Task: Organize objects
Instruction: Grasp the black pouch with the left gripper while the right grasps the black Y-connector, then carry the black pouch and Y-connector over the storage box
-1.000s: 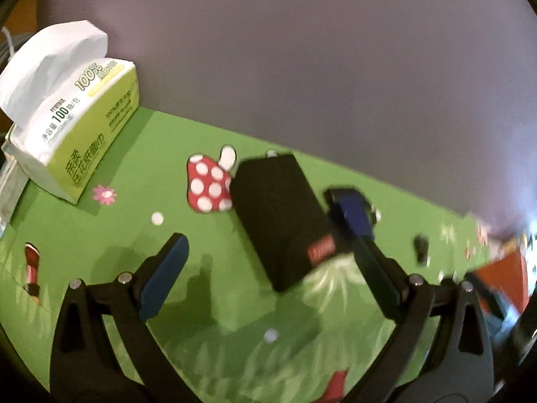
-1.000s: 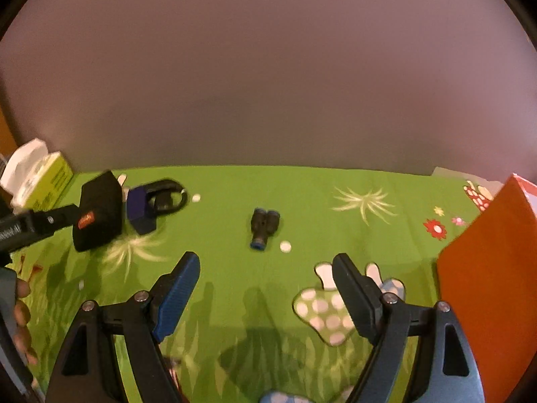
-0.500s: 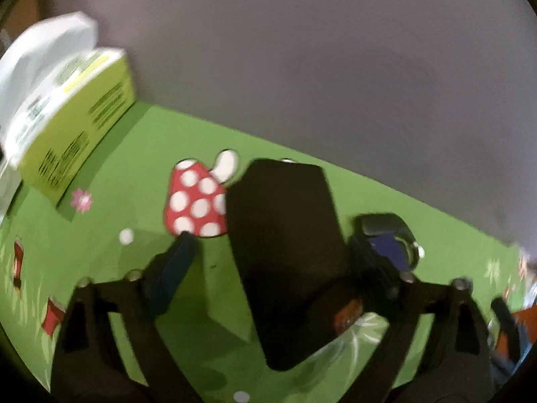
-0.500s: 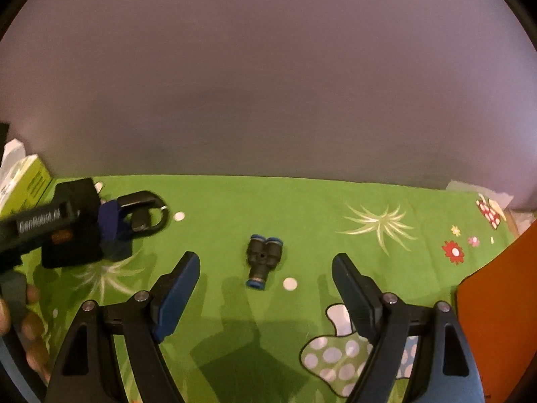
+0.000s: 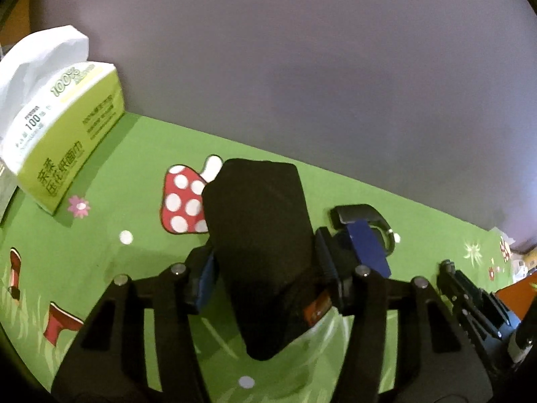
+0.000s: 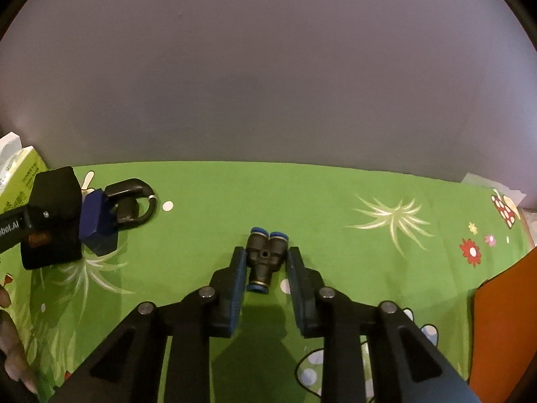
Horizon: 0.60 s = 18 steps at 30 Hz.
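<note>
Covering table, green cartoon mat against grey wall

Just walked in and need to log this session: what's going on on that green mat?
A person is tidying small items on the green mat with a claw in each hand. The left claw is closing around a black pouch, which sits between its pads. The right claw is closing on a small black Y-shaped fitting with blue ends. Both items look to be still on the mat. A blue padlock lies beside the pouch, and a tissue box stands at the far left.
</note>
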Each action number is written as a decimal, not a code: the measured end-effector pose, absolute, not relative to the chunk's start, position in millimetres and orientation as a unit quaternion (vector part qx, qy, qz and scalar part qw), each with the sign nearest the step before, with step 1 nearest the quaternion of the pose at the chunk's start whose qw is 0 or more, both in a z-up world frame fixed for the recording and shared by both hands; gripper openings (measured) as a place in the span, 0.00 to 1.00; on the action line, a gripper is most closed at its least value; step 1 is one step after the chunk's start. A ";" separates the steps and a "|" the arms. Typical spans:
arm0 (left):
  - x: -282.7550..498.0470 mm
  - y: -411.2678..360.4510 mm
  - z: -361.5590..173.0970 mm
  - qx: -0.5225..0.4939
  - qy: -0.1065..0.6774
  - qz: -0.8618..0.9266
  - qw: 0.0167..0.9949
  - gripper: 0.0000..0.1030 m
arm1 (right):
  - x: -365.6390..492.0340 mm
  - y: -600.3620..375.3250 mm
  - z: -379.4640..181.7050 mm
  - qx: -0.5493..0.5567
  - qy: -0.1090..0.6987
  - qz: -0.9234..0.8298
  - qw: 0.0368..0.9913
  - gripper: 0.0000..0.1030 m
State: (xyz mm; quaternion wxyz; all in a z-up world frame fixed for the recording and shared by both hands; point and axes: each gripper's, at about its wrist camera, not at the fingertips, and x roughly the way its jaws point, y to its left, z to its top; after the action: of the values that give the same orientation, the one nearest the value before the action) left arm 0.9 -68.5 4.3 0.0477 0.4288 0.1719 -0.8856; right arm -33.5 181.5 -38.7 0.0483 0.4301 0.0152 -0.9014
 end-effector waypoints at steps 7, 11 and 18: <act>0.8 -67.6 -1.3 0.438 0.185 -0.878 0.052 0.61 | -26.1 188.9 -39.2 0.431 0.006 -0.901 0.052 0.25; 1.7 -63.2 -1.4 0.442 0.169 -0.879 0.065 0.71 | -22.9 190.7 -40.7 0.431 0.008 -0.901 0.052 0.25; 1.6 -46.6 -4.2 0.453 0.119 -0.879 0.090 0.84 | -12.5 194.6 -34.4 0.420 0.011 -0.906 0.050 0.25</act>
State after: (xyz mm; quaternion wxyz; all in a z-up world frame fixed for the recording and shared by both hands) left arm 1.6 -46.6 -4.2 0.0897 0.4529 0.1190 -0.8790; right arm -12.5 194.6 -34.4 0.0499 0.4199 0.0110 -0.9062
